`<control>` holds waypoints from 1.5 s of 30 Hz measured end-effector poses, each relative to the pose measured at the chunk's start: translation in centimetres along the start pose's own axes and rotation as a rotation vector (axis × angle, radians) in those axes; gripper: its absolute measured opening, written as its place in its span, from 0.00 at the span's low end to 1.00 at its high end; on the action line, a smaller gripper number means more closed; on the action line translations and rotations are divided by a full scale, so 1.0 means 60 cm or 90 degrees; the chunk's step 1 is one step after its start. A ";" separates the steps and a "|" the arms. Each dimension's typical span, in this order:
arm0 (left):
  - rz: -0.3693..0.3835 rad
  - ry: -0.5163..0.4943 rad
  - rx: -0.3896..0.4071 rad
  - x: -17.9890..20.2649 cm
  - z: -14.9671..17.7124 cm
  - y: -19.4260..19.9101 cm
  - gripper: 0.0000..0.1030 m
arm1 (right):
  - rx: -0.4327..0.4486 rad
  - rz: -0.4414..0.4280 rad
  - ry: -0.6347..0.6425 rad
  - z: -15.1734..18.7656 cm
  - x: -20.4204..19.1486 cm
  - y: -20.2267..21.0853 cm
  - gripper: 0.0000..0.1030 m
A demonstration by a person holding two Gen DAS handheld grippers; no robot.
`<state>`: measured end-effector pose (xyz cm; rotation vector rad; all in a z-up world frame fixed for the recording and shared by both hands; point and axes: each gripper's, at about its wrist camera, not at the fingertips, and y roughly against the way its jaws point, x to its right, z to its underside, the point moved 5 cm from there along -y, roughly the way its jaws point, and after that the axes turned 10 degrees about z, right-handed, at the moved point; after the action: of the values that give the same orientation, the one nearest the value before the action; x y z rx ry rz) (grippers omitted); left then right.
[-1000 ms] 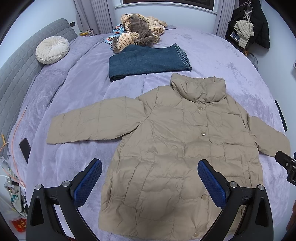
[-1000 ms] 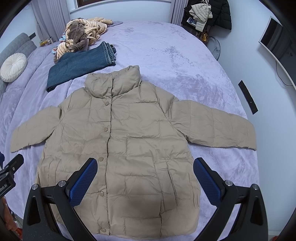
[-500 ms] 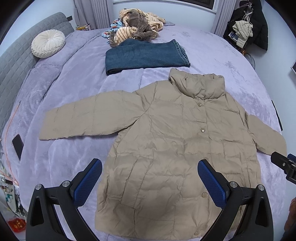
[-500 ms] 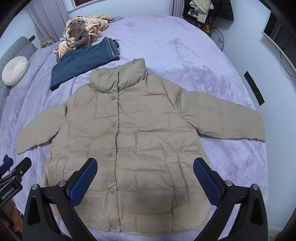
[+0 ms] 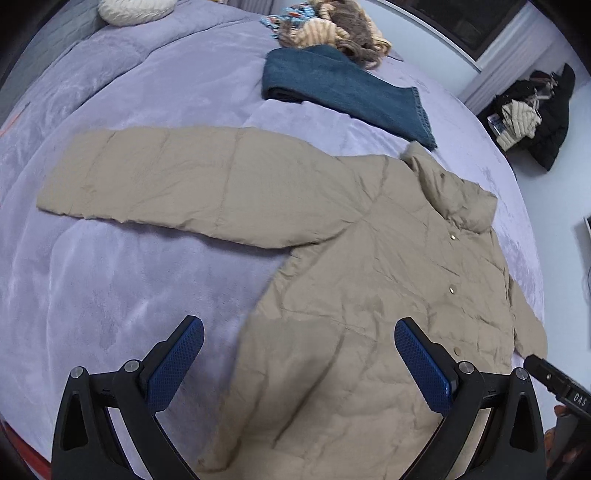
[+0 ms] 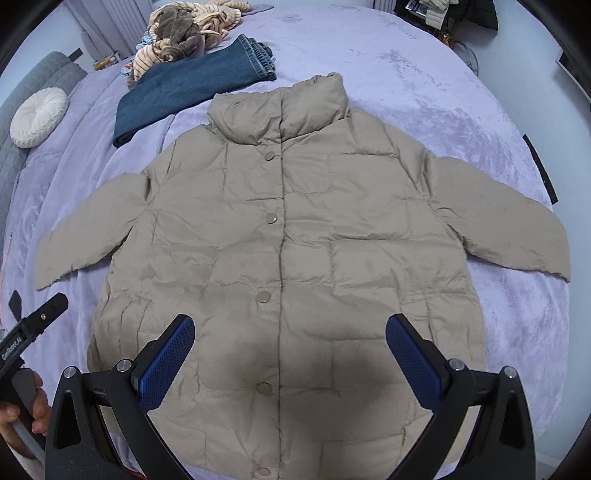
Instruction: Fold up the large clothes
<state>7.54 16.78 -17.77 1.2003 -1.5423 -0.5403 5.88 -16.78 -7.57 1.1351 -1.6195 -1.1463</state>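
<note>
Bed [image 6: 424, 81], lilac cover, fills both views. Beige puffer jacket [image 6: 288, 236] flat at frame centre, front up, snapped, both sleeves spread. Folded jeans [image 6: 192, 92] upper left. Left tool [image 5: 299, 365] and right tool [image 6: 290, 354]: jaws apart, empty, above hem. Folding not begun; next likely needs sleeve [image 5: 177, 181] gripped, brought across chest.

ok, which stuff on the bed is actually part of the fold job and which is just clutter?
Part of the job:
- beige puffer jacket, spread flat, buttoned, both sleeves out
- left gripper and right gripper, both open, holding nothing

Lying about:
- folded jeans
- heap of clothes behind the jeans
- round white cushion
- dark clothes hanging by the wall
</note>
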 end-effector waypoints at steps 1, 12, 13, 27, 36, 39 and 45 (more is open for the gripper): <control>0.011 0.018 0.009 -0.025 -0.010 -0.006 1.00 | 0.002 -0.003 0.004 -0.001 -0.013 -0.010 1.00; 0.140 0.250 0.086 -0.271 -0.100 -0.094 1.00 | -0.010 -0.076 0.034 -0.002 -0.153 -0.130 1.00; 0.143 0.252 0.098 -0.281 -0.114 -0.095 1.00 | -0.016 -0.075 0.037 -0.004 -0.162 -0.138 1.00; 0.050 0.194 0.196 -0.352 -0.283 -0.112 0.08 | 0.010 -0.160 0.024 -0.096 -0.281 -0.159 1.00; 0.021 -0.011 0.278 -0.232 -0.308 0.023 0.08 | 0.000 -0.319 -0.015 -0.142 -0.391 -0.197 0.09; 0.036 -0.072 0.295 -0.171 -0.312 0.053 0.08 | -0.029 -0.367 -0.019 -0.130 -0.426 -0.228 0.09; 0.114 -0.212 0.271 0.003 -0.296 0.057 0.08 | -0.066 -0.361 -0.018 -0.105 -0.465 -0.284 0.08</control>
<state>22.34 22.21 -8.85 1.3141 -2.1033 -0.3087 22.22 5.71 -25.87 1.5674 -1.2685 -1.5865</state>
